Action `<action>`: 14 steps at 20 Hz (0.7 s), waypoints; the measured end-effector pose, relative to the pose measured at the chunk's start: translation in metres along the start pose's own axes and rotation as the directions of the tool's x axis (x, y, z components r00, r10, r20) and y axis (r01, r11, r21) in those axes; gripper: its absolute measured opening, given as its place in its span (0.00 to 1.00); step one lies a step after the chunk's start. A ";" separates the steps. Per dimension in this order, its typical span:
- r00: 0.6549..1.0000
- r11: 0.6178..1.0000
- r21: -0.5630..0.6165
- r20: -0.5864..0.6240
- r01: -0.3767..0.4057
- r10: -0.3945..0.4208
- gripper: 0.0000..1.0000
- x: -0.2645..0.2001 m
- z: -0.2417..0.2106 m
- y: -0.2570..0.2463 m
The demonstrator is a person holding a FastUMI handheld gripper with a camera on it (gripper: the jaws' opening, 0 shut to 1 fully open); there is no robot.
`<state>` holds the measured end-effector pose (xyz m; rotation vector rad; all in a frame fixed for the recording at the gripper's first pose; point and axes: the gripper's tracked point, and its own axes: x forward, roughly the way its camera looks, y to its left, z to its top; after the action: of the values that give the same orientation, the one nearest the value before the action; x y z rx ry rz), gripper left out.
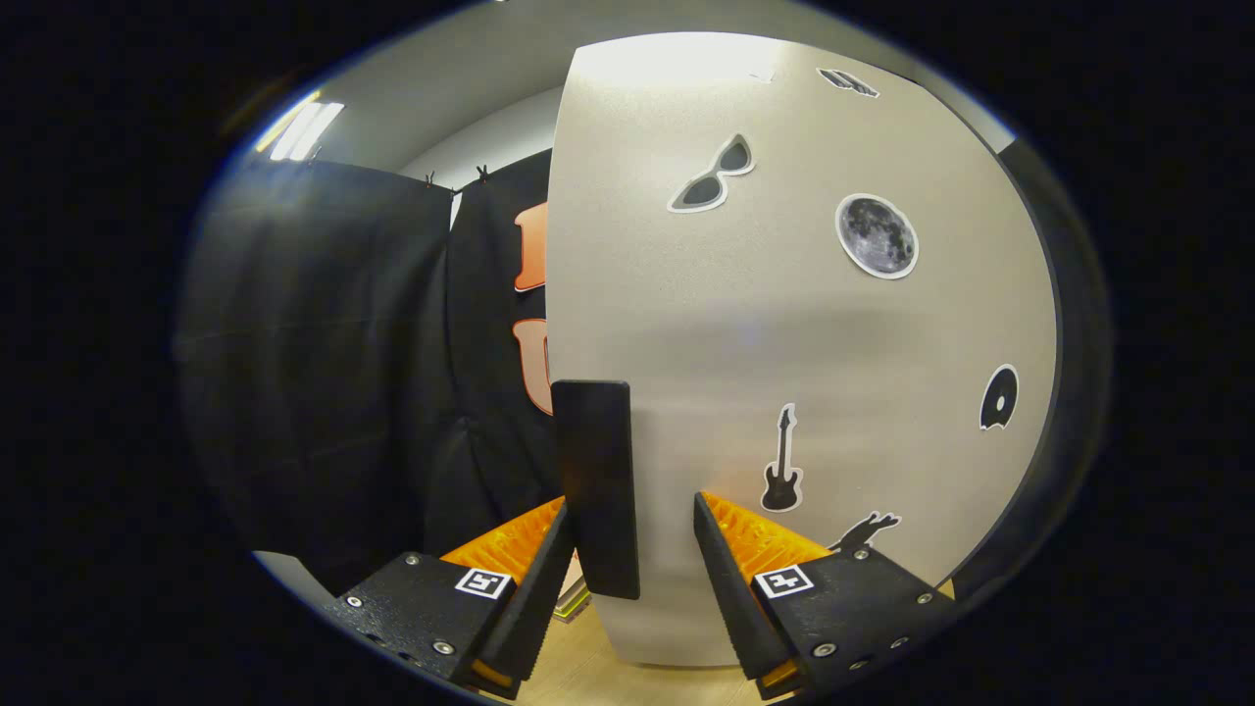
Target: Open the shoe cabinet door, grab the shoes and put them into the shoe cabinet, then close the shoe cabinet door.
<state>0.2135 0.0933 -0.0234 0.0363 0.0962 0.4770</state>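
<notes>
The gripper [632, 534], fingers apart, straddles the black handle [596, 487] on the sticker-covered cabinet door [784, 324], not clamping it.

door [784, 324] upright just ahead of tool [632, 529], its free edge on the left | handle [596, 485] upright on door's left edge, between the parted tool fingers, touch unclear | stickers on door face right of handle | booth wall [324, 373] behind, left of door | floor [588, 672] below door
</notes>
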 end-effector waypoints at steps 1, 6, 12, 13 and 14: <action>1.000 1.000 -0.006 0.002 0.005 -0.005 0.76 0.001 0.000 -0.001; 1.000 0.999 -0.030 0.002 0.025 -0.025 0.77 0.007 -0.002 0.000; 0.999 0.999 -0.006 0.006 0.032 -0.032 0.78 0.012 -0.001 -0.003; 0.999 0.999 -0.003 0.003 0.032 -0.032 0.78 0.014 -0.001 -0.003; 0.999 0.999 -0.003 0.007 0.032 -0.032 0.78 0.013 0.000 -0.003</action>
<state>0.2262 0.0960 -0.0251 0.0332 0.0889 0.4450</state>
